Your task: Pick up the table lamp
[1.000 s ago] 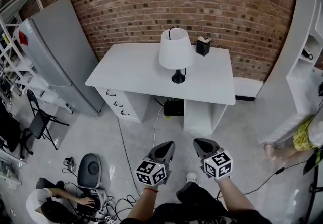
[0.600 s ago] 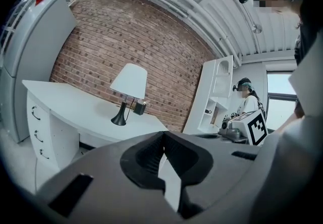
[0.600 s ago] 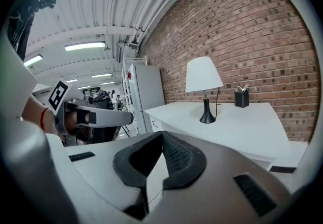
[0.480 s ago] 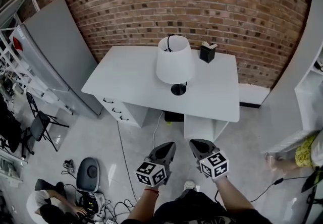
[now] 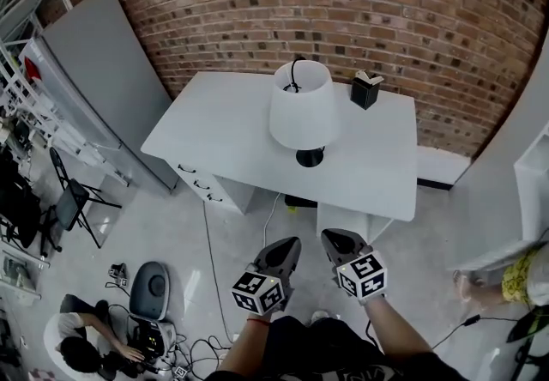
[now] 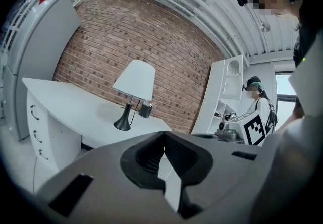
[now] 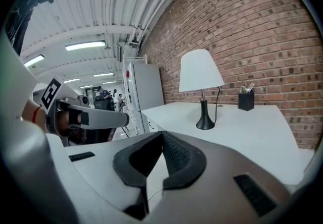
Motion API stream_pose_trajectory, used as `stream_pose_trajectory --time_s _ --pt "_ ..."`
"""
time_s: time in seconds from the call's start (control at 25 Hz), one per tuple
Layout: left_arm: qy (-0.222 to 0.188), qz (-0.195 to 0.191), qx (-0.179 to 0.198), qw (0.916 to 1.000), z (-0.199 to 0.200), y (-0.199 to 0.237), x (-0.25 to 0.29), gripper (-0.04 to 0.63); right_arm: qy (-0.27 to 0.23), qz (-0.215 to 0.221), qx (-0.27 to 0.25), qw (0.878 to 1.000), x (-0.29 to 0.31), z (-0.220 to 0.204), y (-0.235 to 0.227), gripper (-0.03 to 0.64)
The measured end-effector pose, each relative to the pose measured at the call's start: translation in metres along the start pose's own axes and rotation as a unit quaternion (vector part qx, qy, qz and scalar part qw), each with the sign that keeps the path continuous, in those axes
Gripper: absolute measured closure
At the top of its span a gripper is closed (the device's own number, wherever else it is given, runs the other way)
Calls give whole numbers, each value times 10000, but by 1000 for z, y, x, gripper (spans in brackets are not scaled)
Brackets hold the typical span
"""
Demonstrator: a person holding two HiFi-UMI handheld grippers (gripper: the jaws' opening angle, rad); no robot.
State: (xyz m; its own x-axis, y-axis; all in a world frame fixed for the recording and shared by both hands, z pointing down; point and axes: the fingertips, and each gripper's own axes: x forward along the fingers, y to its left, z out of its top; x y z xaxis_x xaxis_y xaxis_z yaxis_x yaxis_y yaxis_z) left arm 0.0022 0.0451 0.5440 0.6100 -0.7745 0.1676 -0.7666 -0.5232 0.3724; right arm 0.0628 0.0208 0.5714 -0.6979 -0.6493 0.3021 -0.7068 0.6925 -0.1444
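Hovering at 7 o'clock, the left gripper (image 5: 285,250) has its jaws pressed together, empty. The table lamp (image 5: 302,110) stands upright on the white desk (image 5: 214,126) at 12 o'clock, well apart. At 5 o'clock the right gripper (image 5: 339,244) is likewise closed. Arriving with jaws closed could topple the lamp.
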Motion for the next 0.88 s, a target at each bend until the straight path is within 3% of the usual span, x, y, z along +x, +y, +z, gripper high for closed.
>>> stream_pose_trajectory --time_s 0.4,0.68,0.88 --pt "-50 -46 -164 9998 9 28 28 589 -6 -7 -53 10000 31 10 -18 615" --pt "-36 -381 -186 9991 28 52 71 589 34 -161 -140 9998 66 27 -45 615" --pt "-89 -720 -419 9965 45 71 97 589 22 -195 -194 9996 95 42 -61 615"
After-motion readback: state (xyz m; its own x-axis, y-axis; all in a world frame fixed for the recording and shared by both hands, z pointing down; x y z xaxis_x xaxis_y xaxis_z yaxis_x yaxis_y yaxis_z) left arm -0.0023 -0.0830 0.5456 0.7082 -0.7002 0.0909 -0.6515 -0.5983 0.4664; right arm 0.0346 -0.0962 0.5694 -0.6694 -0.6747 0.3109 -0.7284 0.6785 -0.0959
